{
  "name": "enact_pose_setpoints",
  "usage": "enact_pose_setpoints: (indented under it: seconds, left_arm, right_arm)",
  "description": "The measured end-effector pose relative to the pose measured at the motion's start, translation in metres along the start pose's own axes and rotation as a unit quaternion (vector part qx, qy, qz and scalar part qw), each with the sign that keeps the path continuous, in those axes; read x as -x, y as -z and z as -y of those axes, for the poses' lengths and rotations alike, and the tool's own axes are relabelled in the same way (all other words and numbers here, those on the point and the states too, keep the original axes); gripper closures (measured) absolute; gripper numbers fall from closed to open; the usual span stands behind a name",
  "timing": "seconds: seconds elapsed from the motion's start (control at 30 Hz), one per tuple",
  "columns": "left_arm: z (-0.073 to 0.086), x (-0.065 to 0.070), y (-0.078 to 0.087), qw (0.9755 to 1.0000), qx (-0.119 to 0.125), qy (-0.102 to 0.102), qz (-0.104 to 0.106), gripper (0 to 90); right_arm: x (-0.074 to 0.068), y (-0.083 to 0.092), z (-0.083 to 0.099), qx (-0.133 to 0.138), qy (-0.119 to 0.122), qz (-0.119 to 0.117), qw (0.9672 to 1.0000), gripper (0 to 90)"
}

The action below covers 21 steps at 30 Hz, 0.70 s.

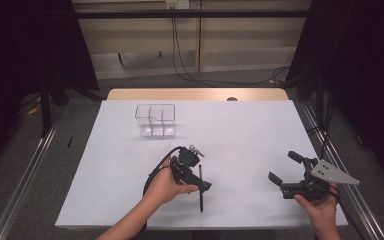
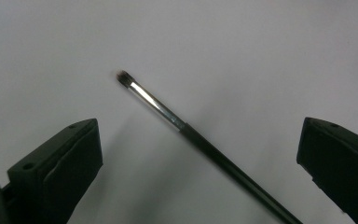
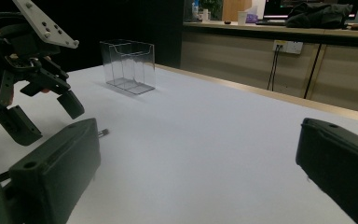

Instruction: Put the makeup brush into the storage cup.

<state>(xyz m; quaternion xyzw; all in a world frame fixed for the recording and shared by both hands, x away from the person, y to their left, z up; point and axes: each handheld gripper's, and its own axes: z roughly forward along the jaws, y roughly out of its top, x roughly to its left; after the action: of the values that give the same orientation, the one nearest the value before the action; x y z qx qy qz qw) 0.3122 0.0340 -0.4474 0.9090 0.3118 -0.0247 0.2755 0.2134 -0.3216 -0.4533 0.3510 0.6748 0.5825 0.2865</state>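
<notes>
Left gripper [image 1: 196,172] poised over a brush [image 1: 200,187]

The brush (thin, dark-handled) lay flat on the white table [image 1: 240,135] between the left gripper's spread jaws, untouched; the right gripper [image 1: 286,167] was held well apart, jaws spread and empty.

a clear plastic organiser [image 1: 156,121] with upright dividers stands on the white tabletop [image 1: 240,130] toward eleven o'clock of its middle, well apart from everything else. at twelve o'clock, past the far wooden edge of the tabletop, black cables [image 1: 190,70] hang from a wall socket [image 1: 177,4] and trail across the grey floor [image 1: 145,82]. metal rails [image 1: 22,175] run along the floor at nine and three o'clock.
</notes>
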Motion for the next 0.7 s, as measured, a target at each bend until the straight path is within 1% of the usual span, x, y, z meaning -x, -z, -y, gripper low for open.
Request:
enact_pose_setpoints:
  seconds: [0.03, 0.07, 0.2, 0.23, 0.3, 0.33, 0.4, 0.47, 0.53, 0.7]
  left_arm:
    - [0.0, -0.0001, -0.0001, 1.0, -0.003, 0.004, 0.004, 1.4]
    - [0.0, -0.0001, -0.0001, 1.0, -0.003, 0.004, 0.004, 2.2]
    - [-0.0001, 0.0004, -0.0015, 1.0, -0.005, 0.008, -0.001, 2.4]
    - [0.0, -0.0003, -0.0022, 0.9999, -0.011, 0.012, 0.001, 3.2]
    - [0.0001, -0.0003, -0.0026, 0.9998, -0.014, 0.012, 0.0, 3.4]
    - [0.0004, 0.0, -0.0034, 0.9998, -0.015, 0.013, -0.005, 3.4]
    - [0.0006, 0.0008, -0.0052, 0.9997, -0.022, 0.008, -0.006, 3.8]
    - [0.0007, 0.0018, -0.0058, 0.9997, -0.021, 0.006, -0.007, 5.1]
    - [0.0003, 0.0027, -0.0063, 0.9996, -0.025, 0.004, -0.01, 7.5]
    - [-0.0003, 0.0048, -0.0097, 0.9994, -0.031, 0.001, -0.012, 9.7]
  right_arm:
    - [0.0, 0.0, 0.0, 0.0, 0.0, 0.0, 1.0, 0.0]
    - [0.0, 0.0, 0.0, 0.0, 0.0, 0.0, 1.0, 0.0]
    - [0.0001, -0.0001, 0.0002, -0.001, 0.0, 0.0, 1.0, 0.0]
    - [0.0, -0.0001, 0.0002, -0.002, -0.001, 0.0, 1.0, 0.0]
    - [-0.0004, -0.0001, 0.0002, -0.002, -0.002, 0.001, 1.0, 0.0]
    - [-0.0004, -0.0001, 0.0002, -0.002, -0.002, 0.001, 1.0, 0.0]
    - [-0.0004, 0.0001, 0.0001, -0.003, 0.0, 0.002, 1.0, 0.0]
    - [-0.0004, 0.0001, 0.0002, -0.004, 0.001, 0.001, 1.0, 0.0]
    - [-0.0001, 0.0001, 0.0003, -0.006, 0.002, 0.001, 1.0, 0.0]
    - [-0.0001, 0.0001, 0.0003, -0.006, 0.002, 0.002, 1.0, 0.0]
